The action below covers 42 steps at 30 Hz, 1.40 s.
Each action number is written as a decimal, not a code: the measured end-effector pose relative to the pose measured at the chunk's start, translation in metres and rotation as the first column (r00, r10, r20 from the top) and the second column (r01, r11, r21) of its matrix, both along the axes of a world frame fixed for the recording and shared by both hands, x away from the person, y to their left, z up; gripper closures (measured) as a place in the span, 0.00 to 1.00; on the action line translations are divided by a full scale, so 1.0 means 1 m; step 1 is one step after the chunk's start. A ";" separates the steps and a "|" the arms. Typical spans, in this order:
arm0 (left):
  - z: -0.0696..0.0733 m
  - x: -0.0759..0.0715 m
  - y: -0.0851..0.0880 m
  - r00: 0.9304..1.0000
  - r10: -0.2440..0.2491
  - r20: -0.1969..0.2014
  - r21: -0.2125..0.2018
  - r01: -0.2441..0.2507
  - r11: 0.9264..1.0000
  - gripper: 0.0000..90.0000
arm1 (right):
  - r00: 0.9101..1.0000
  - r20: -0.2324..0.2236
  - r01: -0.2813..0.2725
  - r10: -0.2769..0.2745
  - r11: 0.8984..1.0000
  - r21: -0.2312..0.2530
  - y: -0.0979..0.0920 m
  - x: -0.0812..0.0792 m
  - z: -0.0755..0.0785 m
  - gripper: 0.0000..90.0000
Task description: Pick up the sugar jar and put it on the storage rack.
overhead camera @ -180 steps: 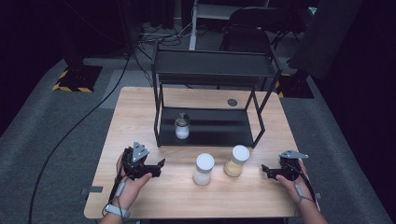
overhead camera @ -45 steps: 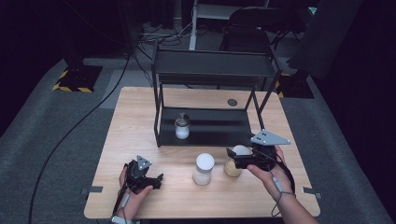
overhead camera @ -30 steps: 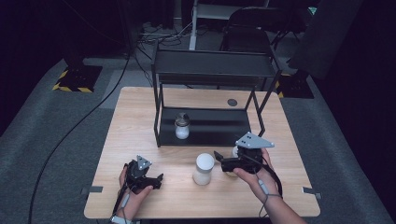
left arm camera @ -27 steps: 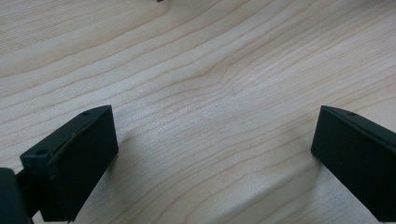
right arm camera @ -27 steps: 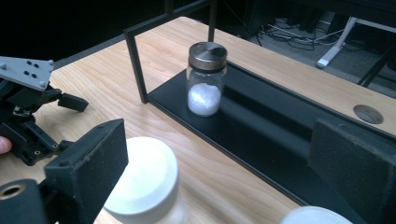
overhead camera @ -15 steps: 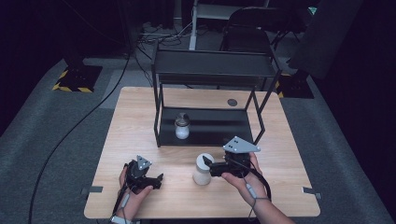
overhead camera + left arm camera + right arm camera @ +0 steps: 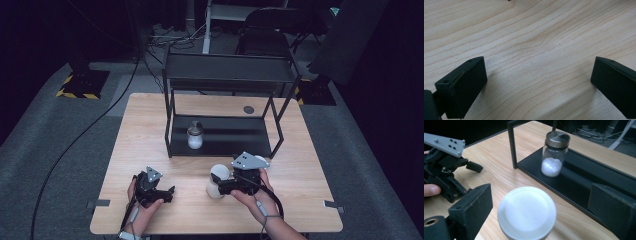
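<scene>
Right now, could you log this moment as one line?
right gripper: open around white-lidded jar | left gripper: open, over table | shelf: glass jar

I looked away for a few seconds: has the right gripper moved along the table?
Yes. The right gripper has travelled left from the table's right edge, past the rack's front right leg, to the white-lidded jar.

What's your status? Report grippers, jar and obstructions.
Right gripper open, straddling white-lidded jar, no grip yet. Left gripper open, resting on table. Rack close behind jar.
</scene>
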<state>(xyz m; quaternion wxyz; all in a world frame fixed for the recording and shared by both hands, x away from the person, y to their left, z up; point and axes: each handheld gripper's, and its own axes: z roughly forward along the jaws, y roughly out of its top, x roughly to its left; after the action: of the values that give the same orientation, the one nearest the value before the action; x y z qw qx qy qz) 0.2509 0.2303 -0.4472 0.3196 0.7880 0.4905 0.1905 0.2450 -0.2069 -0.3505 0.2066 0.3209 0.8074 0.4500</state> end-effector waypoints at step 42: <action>0.000 0.000 0.000 1.000 0.000 0.000 0.000 0.000 1.000 0.01 | 0.997 -0.064 -0.048 0.045 0.998 -0.050 0.014 0.015 -0.028 0.37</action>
<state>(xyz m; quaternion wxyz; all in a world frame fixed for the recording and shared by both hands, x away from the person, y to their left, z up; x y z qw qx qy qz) 0.2509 0.2304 -0.4472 0.3197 0.7879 0.4907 0.1902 0.2603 -0.1931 -0.3783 0.1787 0.3105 0.8320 0.4236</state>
